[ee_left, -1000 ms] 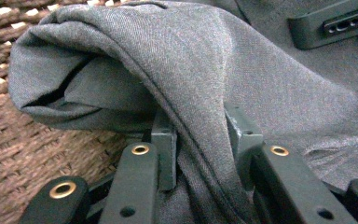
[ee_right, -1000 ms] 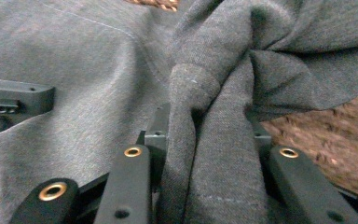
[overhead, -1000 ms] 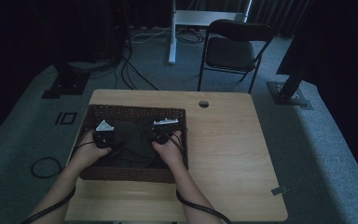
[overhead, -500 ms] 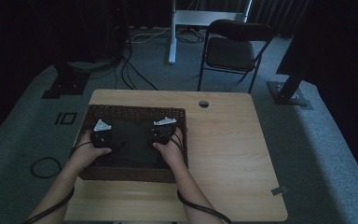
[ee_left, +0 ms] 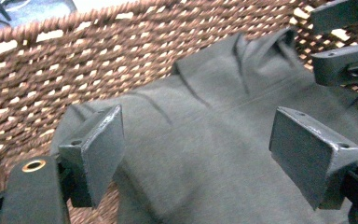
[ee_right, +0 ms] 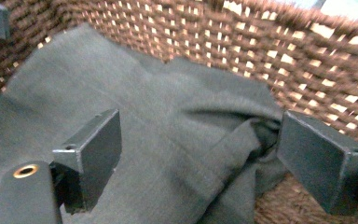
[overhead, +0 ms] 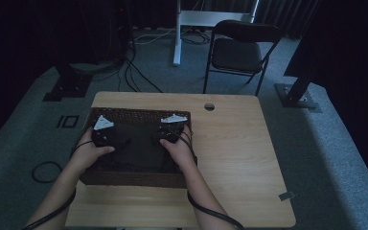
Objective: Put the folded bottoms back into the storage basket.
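Lying loosely folded in the brown woven wicker basket (overhead: pixel 124 179) on the pale wooden table (overhead: pixel 235 158), the dark grey-green cloth (overhead: pixel 136 148) covers the basket floor, its creased edges bunched against the far wall. Above its left part, the left gripper (ee_left: pixel 196 144) has just been opening: its jaws stand wide apart, nothing pinched between them. Over the cloth's right part, the right gripper (ee_right: pixel 200 154) has likewise just been opening and grips nothing.

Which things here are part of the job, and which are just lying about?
In the job: grey cloth, wicker basket, left gripper and right gripper, both with jaws just opened above the cloth.
Lying about: chair, floor cables.
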The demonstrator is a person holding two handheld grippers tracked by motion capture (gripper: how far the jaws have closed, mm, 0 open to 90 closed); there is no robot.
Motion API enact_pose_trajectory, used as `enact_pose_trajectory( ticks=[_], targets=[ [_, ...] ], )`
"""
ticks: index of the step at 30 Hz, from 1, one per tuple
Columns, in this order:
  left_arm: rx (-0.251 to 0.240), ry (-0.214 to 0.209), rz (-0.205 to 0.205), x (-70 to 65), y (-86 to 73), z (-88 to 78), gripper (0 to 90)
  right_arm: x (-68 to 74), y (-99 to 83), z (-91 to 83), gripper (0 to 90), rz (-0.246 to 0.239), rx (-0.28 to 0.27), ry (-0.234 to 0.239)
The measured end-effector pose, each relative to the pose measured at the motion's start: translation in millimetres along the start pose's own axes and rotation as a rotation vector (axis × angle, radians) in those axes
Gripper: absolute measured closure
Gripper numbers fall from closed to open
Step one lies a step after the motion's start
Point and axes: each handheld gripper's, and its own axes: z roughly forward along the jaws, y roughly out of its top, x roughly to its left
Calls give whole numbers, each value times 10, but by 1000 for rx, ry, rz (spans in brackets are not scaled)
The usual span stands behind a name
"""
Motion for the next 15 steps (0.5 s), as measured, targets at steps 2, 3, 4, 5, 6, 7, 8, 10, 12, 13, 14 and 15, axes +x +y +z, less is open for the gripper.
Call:
enact_pose_trajectory(
  ticks=[2,3,4,5,6,7,8,10,12,13,14,15],
  targets=[
    [-3,-9,8,-25,27,-30,190,2,30,-49,142,-5,-7,5],
    [-5,-11,6,-35,41,-53,190,2,40,-67,142,-9,-12,8],
    [-7,-11,-2,-42,51,-74,190,5,55,-101,142,-11,-19,8],
    [-8,-12,-8,-51,62,-98,190,3,67,-129,142,-19,-24,10],
    [-7,-18,-17,-58,74,-124,190,1,78,-157,142,-23,-31,11],
    [-10,-20,-29,-66,84,-150,190,-2,88,-186,142,-23,-36,13],
    [-18,-23,-34,-75,90,-167,190,-10,96,-217,142,-26,-37,14],
    [-38,-36,-53,-95,111,-221,190,-31,113,-279,141,-28,-49,17],
    [-40,-37,-43,-119,122,-263,190,-49,121,-322,141,-17,-63,20],
    [-43,-31,-33,-142,134,-286,190,-57,124,-339,141,-5,-71,27],
    [-46,-26,-33,-156,140,-298,188,-68,128,-365,142,11,-77,29],
    [-44,-28,-26,-172,147,-319,187,-74,130,-380,142,13,-79,28]
  ],
)
